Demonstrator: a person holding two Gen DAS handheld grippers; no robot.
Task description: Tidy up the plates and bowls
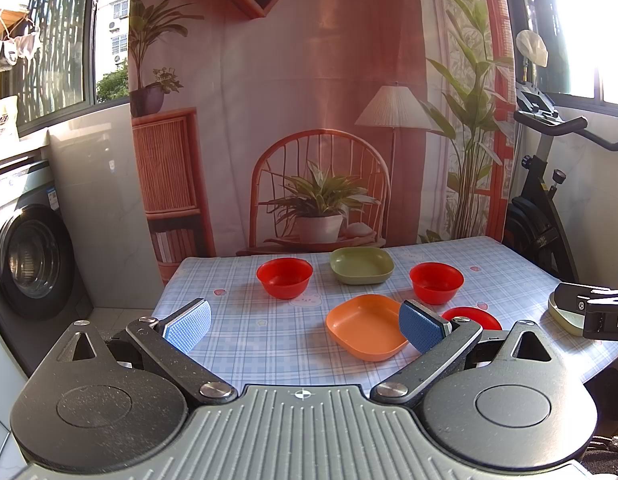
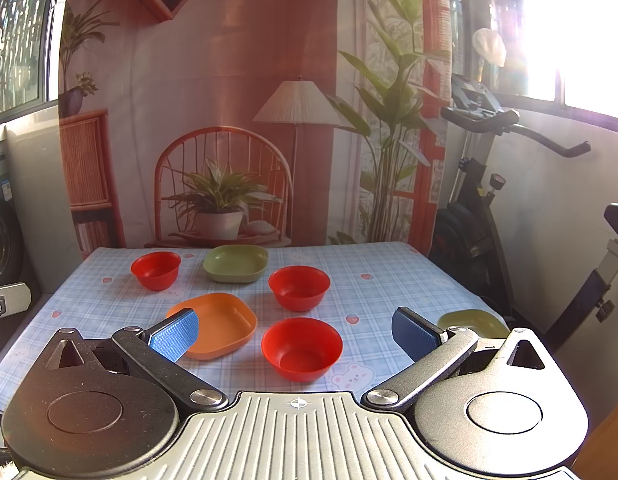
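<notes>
Plates and bowls sit spread over the desk (image 2: pixel 389 280), which wears a blue checked cloth. At the back, a green plate (image 2: pixel 235 264) lies between two red bowls: the far-left bowl (image 2: pixel 156 270) and the middle bowl (image 2: pixel 299 287), each a little apart from it. An orange plate (image 2: pixel 225 326) lies nearer, just beside a third red bowl, the near bowl (image 2: pixel 301 347), which is closest to the right wrist camera. A second green plate, the edge plate (image 2: pixel 471 322), rests near the desk's right rim, partly hidden behind one finger of the right gripper (image 2: pixel 293 334).

That gripper hangs over the near side of the desk with its blue pads spread wide, holding nothing; the near bowl shows in the gap between them. The left gripper (image 1: pixel 305 326) is likewise spread wide and empty, with the orange plate (image 1: pixel 367 326) showing just inside its right-hand finger. In the left wrist view, the right gripper's body (image 1: pixel 593 312) pokes in from the right edge, over the edge plate.
</notes>
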